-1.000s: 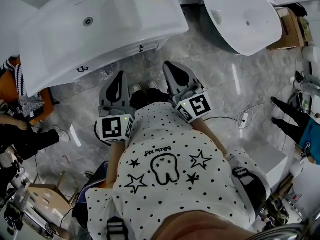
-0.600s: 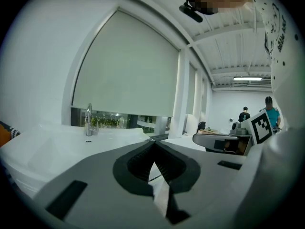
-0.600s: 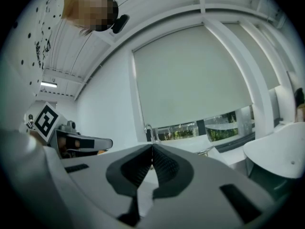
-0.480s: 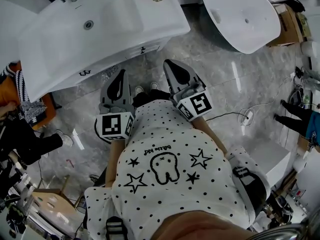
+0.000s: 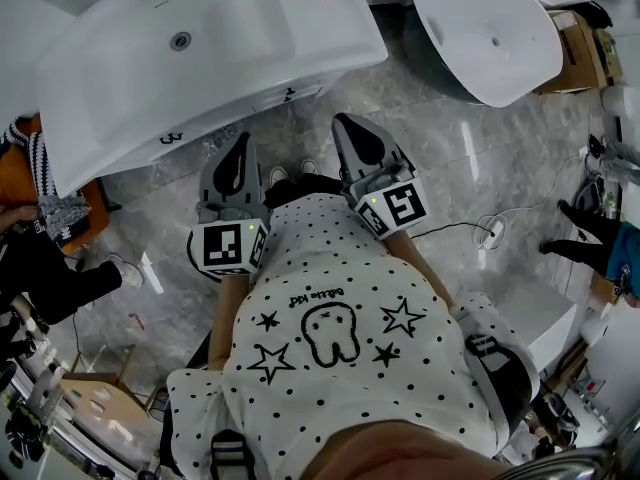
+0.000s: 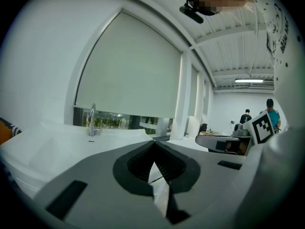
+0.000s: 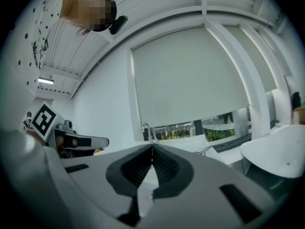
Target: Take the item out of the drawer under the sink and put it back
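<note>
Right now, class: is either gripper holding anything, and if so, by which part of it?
Nothing is held. The left gripper and the right gripper each have jaws shut together with nothing between them.

The sink (image 5: 200, 58) is white, as is the basin (image 5: 490, 38). The floor (image 5: 420, 138) is grey, veined like marble. The shirt (image 5: 330, 388) is white with black dots, stars and a cartoon outline. The left gripper (image 5: 242, 140) and right gripper (image 5: 346, 124) are grey, with black-and-white square markers. The box (image 5: 585, 63) is brown.
</note>
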Motion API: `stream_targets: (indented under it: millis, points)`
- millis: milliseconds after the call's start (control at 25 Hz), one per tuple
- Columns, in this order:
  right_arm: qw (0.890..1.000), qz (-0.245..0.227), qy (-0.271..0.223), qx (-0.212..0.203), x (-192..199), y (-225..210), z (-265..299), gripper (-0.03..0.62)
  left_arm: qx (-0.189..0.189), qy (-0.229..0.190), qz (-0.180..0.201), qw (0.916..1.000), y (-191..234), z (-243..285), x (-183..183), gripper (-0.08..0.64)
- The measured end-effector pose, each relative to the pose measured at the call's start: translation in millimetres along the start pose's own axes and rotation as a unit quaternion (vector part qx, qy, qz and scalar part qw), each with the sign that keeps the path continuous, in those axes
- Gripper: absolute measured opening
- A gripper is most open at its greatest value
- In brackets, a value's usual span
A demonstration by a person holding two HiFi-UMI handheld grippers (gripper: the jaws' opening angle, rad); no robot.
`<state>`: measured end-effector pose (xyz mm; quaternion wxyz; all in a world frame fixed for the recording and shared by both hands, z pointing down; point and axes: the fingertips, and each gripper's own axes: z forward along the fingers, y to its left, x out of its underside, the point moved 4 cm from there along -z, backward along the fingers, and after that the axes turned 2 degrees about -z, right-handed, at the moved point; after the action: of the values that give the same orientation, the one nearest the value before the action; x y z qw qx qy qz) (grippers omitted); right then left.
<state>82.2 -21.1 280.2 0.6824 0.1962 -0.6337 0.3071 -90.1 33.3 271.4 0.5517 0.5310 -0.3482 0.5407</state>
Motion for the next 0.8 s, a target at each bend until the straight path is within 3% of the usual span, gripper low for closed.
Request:
stream_targets:
  millis: [360,800]
  points:
    - [1.0,-0.002,0.017,0.018,6.2,-0.6,0.9,0.014,0.0,-0.005,-0.003,1.0,3.4,-7.6,-0.3,0.005]
    - [0.998,-0.027,0.054,-0.015,38.3,2.1,16.2,0.015,-0.002,0.0,0.002,1.0,3.0,2.1,8.0,0.005]
